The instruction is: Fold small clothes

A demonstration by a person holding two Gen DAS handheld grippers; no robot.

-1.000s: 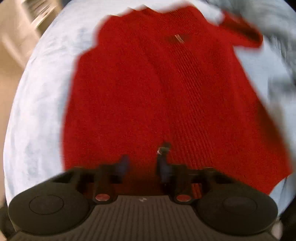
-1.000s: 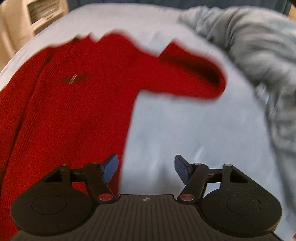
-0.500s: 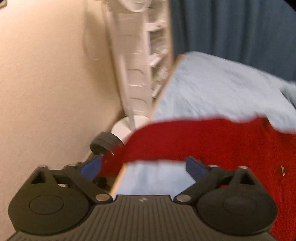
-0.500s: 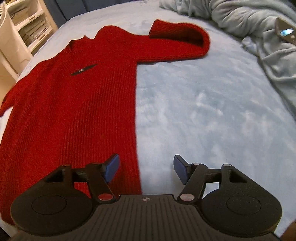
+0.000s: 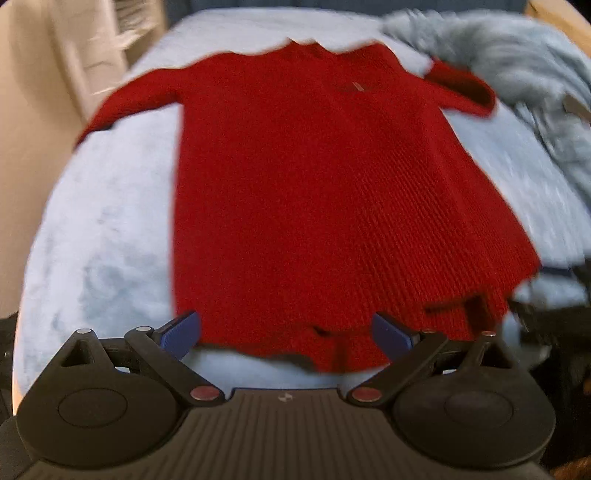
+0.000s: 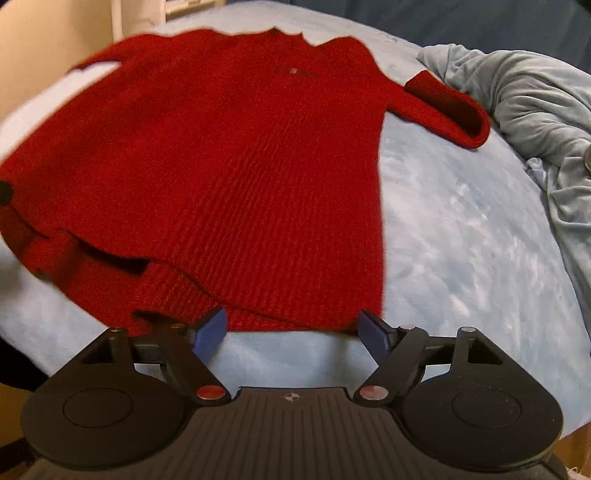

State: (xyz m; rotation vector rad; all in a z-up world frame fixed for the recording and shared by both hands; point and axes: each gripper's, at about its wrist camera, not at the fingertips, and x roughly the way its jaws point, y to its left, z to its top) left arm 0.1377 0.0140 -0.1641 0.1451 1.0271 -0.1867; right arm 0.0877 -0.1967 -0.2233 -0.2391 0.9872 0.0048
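A red knit sweater (image 5: 325, 192) lies spread flat, collar away from me, on a light blue bed cover (image 5: 103, 229). It also shows in the right wrist view (image 6: 221, 166). Its right sleeve (image 6: 447, 107) is folded back on itself; its left sleeve (image 5: 136, 99) stretches toward the bed's left edge. My left gripper (image 5: 286, 334) is open and empty just before the hem's left part. My right gripper (image 6: 291, 332) is open and empty just before the hem's right corner. The hem's left part (image 6: 74, 266) looks rumpled.
A crumpled grey-blue blanket (image 6: 535, 122) lies at the bed's right side, close to the folded sleeve. A white shelf unit (image 5: 107, 48) and a beige wall (image 5: 29, 110) stand left of the bed. Dark blue curtain (image 6: 480, 22) hangs behind.
The left gripper has opened wide and swung from the left sleeve and bed edge back to the hem. The right gripper has moved left along the hem. The left sleeve now lies stretched out.
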